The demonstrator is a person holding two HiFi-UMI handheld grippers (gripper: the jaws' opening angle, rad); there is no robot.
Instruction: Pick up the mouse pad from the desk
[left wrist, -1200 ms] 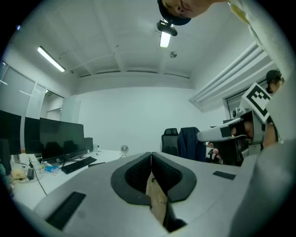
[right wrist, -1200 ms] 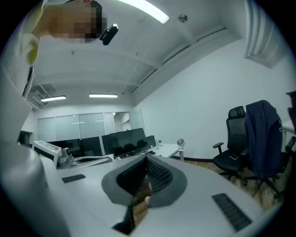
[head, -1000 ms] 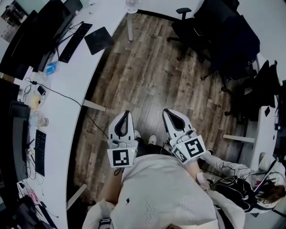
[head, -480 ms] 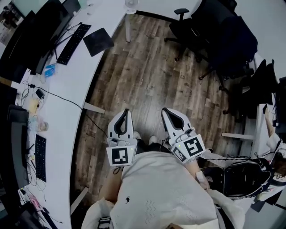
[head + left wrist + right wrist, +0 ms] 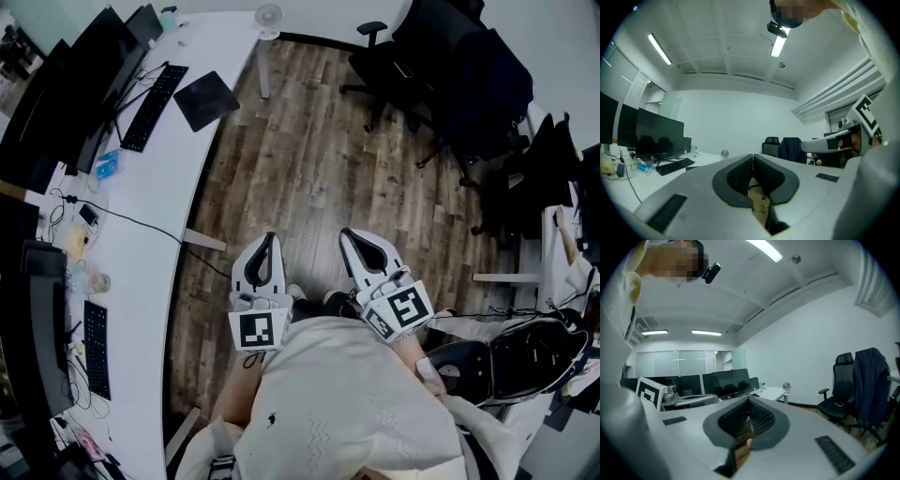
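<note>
The mouse pad is a dark square lying on the white desk at the upper left of the head view, beside a black keyboard. My left gripper and right gripper are held side by side over the wood floor, far short of the pad and pointing level. The left gripper has its jaws pressed together with nothing between them. The right gripper is likewise shut and empty. Each gripper view shows the other gripper beside it.
Monitors line the desk's far edge, with a small fan at its end and a second keyboard nearer me. A cable crosses the desk. Dark office chairs stand at the upper right. A desk leg stands left of my left gripper.
The person has moved across the floor, so the desk and pad sit slightly lower in the head view. Both grippers stay shut and side by side.
</note>
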